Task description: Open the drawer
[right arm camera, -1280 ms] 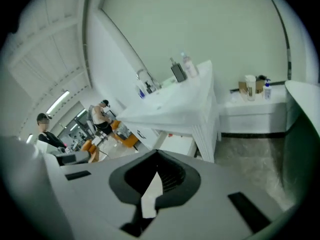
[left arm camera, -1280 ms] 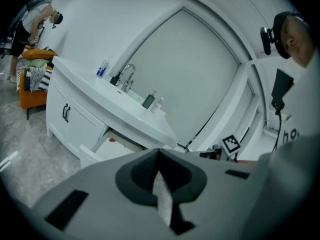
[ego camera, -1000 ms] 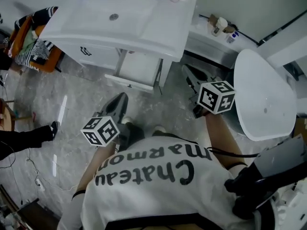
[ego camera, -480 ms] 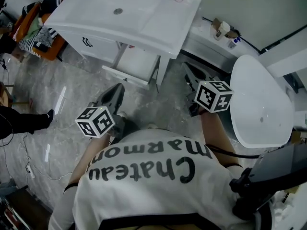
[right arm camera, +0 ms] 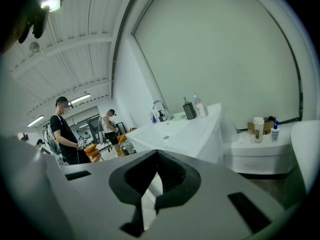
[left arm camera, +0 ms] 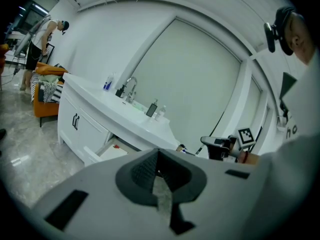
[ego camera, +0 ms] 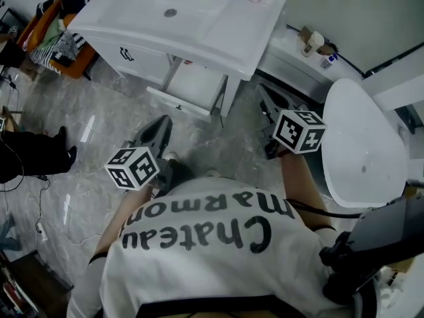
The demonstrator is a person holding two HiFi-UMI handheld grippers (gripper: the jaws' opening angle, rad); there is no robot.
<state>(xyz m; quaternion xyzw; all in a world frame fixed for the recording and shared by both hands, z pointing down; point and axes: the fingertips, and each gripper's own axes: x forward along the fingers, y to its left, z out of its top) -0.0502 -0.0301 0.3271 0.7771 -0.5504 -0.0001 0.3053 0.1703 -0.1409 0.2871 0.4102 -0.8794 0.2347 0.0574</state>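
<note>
The white vanity (ego camera: 199, 25) stands ahead of me, with its drawer (ego camera: 193, 87) pulled out under the right part of the basin top. The left gripper view shows that drawer (left arm camera: 106, 152) low down beneath the countertop. My left gripper (ego camera: 161, 126) hangs over the grey floor a little short of the drawer front, shut with nothing in it (left arm camera: 158, 153). My right gripper (ego camera: 265, 95) is held to the right of the vanity leg, also shut and empty (right arm camera: 156, 154). Neither one touches the drawer.
A white toilet lid (ego camera: 363, 138) lies close on the right, and a low white ledge (ego camera: 291, 58) with a cup (ego camera: 311, 42) behind it. An orange chair (ego camera: 50, 32) piled with clothes stands at the left. A person's legs (ego camera: 30, 158) are at the left edge.
The head camera has drifted, so the vanity sits a little to the right in the picture. Both grippers stay about where they were, still shut.
</note>
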